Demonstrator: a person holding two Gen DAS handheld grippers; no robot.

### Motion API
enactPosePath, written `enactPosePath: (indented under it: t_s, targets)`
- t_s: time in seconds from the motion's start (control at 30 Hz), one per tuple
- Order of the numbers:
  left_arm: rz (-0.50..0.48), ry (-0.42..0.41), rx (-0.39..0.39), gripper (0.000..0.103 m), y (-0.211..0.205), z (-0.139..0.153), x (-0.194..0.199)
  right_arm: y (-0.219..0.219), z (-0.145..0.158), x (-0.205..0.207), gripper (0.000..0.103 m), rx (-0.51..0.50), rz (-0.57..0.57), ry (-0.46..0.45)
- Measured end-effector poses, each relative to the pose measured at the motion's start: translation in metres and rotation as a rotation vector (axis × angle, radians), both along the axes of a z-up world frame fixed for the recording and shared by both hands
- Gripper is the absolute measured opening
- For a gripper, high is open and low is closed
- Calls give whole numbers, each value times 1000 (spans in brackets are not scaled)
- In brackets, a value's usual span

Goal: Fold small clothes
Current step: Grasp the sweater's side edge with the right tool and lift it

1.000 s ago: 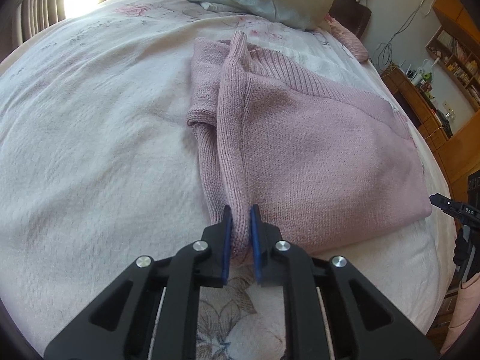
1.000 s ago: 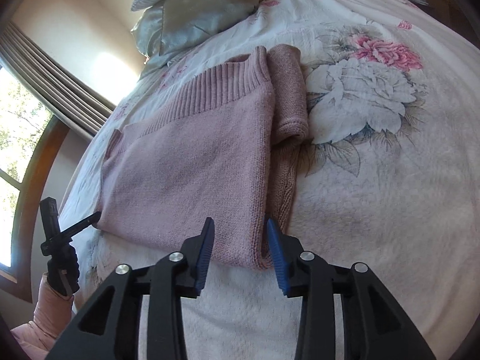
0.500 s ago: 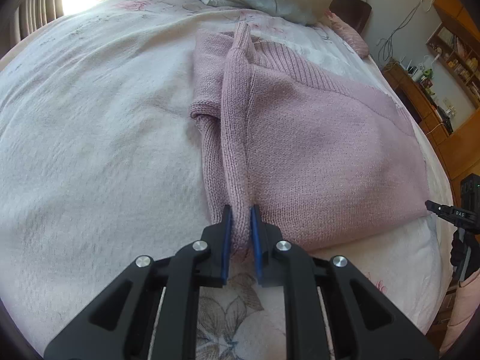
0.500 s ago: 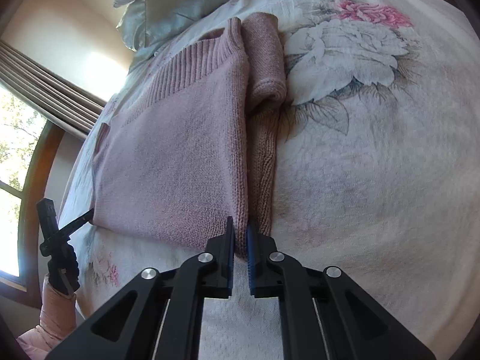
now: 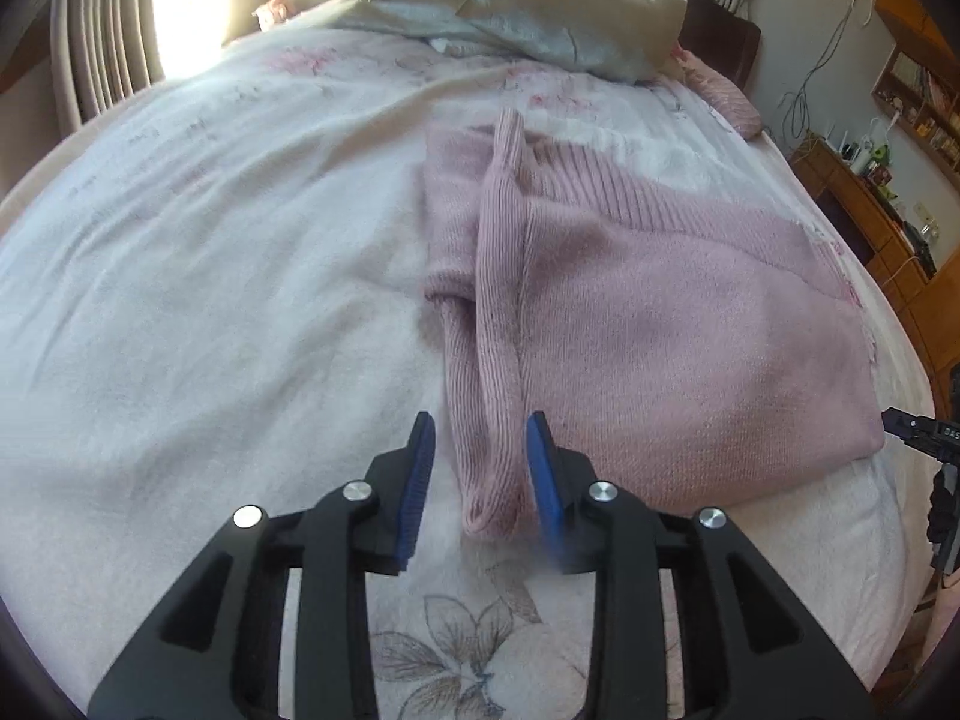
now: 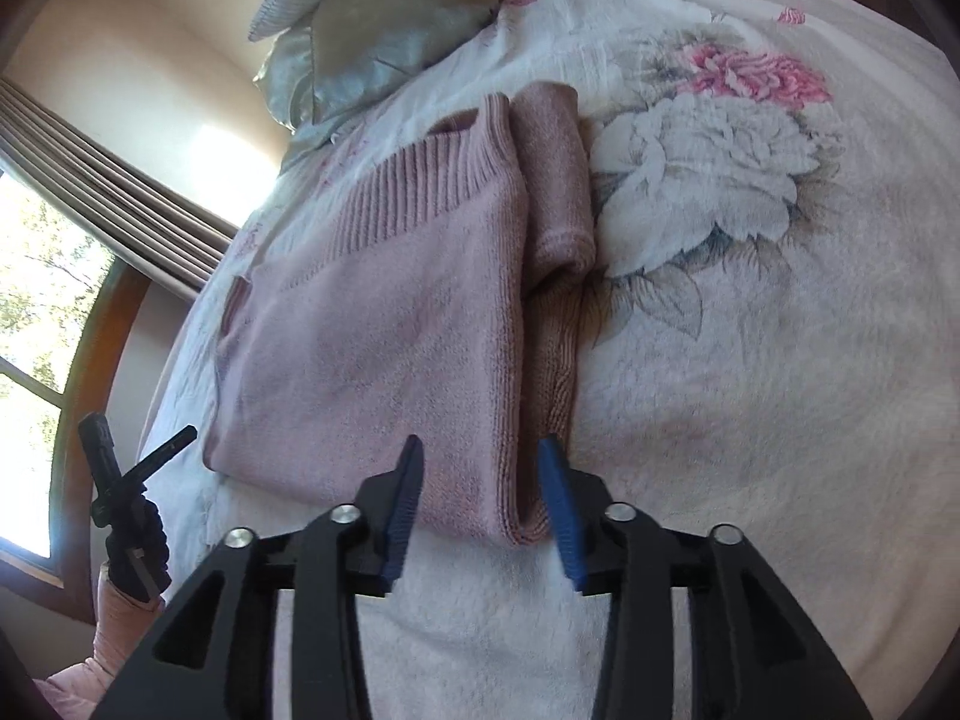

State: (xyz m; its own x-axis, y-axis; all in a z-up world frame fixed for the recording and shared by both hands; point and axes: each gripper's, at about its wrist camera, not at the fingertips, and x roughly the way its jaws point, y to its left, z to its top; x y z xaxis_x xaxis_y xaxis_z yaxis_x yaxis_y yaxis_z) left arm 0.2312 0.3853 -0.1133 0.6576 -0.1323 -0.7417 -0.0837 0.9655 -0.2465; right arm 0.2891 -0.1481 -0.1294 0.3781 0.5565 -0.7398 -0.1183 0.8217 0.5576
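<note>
Both grips have just let go. Half a second ago the left hand-held gripper [image 5: 477, 468] was pinched on the near end of the sweater's [image 5: 660, 324] folded edge, and the right hand-held gripper [image 6: 480, 486] was pinched on the other near corner; now each stands with its blue pads apart, the knit lying loose between them and not clamped. I judge this as the release after a fold has been laid down, so that fold is finished and a further one, probably bringing the near hem up toward the collar, comes next.

The sweater lies on the bed [image 5: 210, 300], folded into a rough rectangle. Its ribbed collar points toward the pillows [image 5: 540, 6], and its hem is nearest the grippers. In the left view a sleeve [image 5: 498, 276] runs as a raised ridge along the sweater's left edge, from collar to hem; in the right view the tucked sleeve [image 6: 558, 192] bulges beside the sweater's right edge, next to the printed flower [image 6: 708, 168].

Around the sweater, the bed is bare cover to the left of the sleeve ridge and to the right over the flower print, giving room to swing cloth. Past the sweater's far side in the left view the mattress edge is near, with wooden furniture [image 5: 864, 210] beyond it, so I would keep moves from drifting that way.
</note>
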Motion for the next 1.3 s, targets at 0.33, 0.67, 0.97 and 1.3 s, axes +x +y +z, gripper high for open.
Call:
enactPosePath:
  t_s: [0.33, 0.67, 0.97, 1.3]
  targets:
    - [-170, 19, -95, 33, -87, 9, 81, -13, -34, 56, 60, 108, -37, 150]
    - [-174, 77, -145, 36, -97, -29, 117, -7, -65, 83, 41, 256, -38, 135]
    - [-191, 72, -147, 35, -95, -35, 114, -8, -80, 79, 19, 265, -85, 101]
    - [-188, 49, -164, 35, -94, -39, 109, -4, -83, 76, 16, 232, -126, 118]
